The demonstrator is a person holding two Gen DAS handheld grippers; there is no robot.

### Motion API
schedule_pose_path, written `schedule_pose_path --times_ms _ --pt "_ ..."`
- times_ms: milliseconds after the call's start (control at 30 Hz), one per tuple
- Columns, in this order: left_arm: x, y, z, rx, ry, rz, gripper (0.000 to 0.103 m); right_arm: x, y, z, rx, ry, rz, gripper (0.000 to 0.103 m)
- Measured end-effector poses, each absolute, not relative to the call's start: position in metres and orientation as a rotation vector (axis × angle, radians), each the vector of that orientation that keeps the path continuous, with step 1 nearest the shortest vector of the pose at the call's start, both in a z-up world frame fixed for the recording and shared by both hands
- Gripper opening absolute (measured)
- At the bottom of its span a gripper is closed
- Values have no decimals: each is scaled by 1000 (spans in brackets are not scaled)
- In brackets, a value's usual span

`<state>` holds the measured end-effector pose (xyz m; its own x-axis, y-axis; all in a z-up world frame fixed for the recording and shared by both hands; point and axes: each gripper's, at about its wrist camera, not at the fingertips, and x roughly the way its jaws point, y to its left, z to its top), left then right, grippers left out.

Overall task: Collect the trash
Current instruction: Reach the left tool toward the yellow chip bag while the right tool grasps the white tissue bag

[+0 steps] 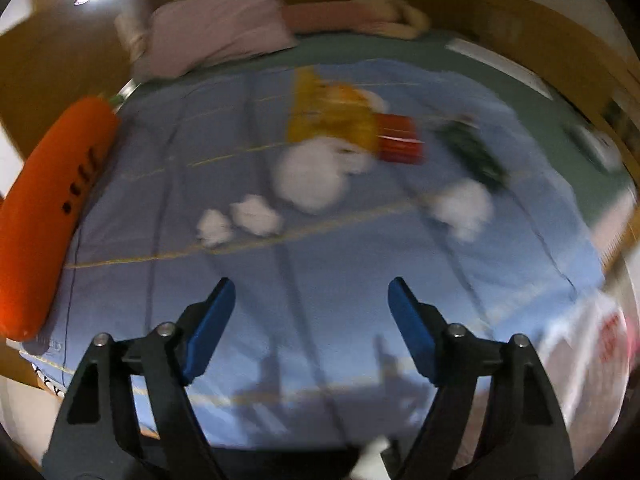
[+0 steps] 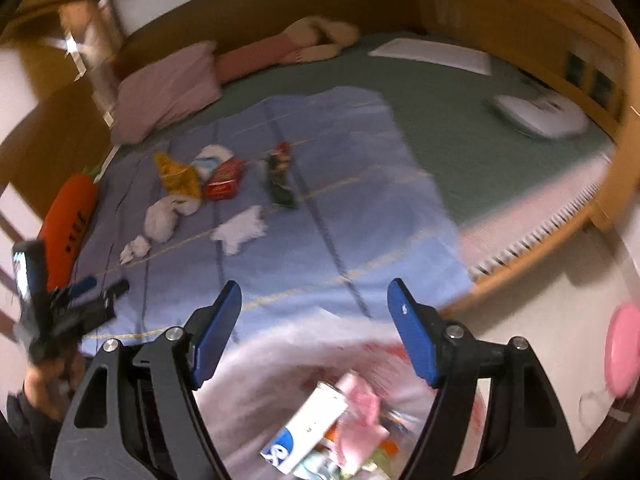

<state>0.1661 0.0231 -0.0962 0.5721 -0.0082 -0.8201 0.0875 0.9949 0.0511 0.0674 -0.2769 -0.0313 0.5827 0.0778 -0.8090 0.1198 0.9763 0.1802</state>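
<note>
Trash lies on a blue blanket (image 1: 320,300) on a bed: a yellow wrapper (image 1: 328,116), a red box (image 1: 400,140), a dark green packet (image 1: 472,152), and several crumpled white tissues (image 1: 308,176). My left gripper (image 1: 311,292) is open and empty above the blanket's near part. My right gripper (image 2: 314,292) is open and empty above a translucent plastic bag (image 2: 280,368) holding trash such as a white carton (image 2: 308,428). The same trash shows in the right wrist view: yellow wrapper (image 2: 176,176), red box (image 2: 224,186), green packet (image 2: 280,180), tissues (image 2: 240,228). The left gripper (image 2: 80,300) shows there at left.
An orange carrot-shaped cushion (image 1: 44,208) lies along the bed's left edge. Pink pillows (image 1: 216,28) and a plush toy (image 1: 392,12) sit at the head. White flat items (image 2: 540,114) lie on the green sheet (image 2: 460,128). A pink round object (image 2: 624,352) stands at right.
</note>
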Motion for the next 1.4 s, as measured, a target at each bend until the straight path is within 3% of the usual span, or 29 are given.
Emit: schedule_pose_path --times_ms 200,333,467,567,733,800,833,867,1067,1267,1333,1400 --pt "218 68 -104 149 965 -19 79 160 -225 -54 196 1022 68 74" --pt "242 101 -109 189 933 8 86 232 -182 -68 203 1049 146 74" --pt "256 140 -136 68 980 27 87 294 -143 -80 152 1033 137 74" --pt "271 165 -153 -78 1116 50 87 338 -115 -93 147 1022 139 74" --pt "274 185 -139 -157 1073 85 87 388 -86 -134 128 1107 116 79" --pt "271 194 -130 -158 1039 119 87 392 -80 -141 129 1121 111 63" --pt "269 198 -128 -163 1028 134 87 387 -77 -138 132 1099 127 61" --pt "265 203 -124 -172 1013 150 87 385 -75 -137 147 1101 161 51" --pt "247 226 -103 -206 914 285 87 352 -55 -102 353 1036 452 50" --pt "230 274 -88 -354 824 451 87 326 8 -115 442 1235 752 54" --pt "228 284 -88 -384 831 466 87 318 29 -124 346 1281 799 60" --pt "229 287 -91 -378 860 472 87 317 35 -127 274 1305 796 76"
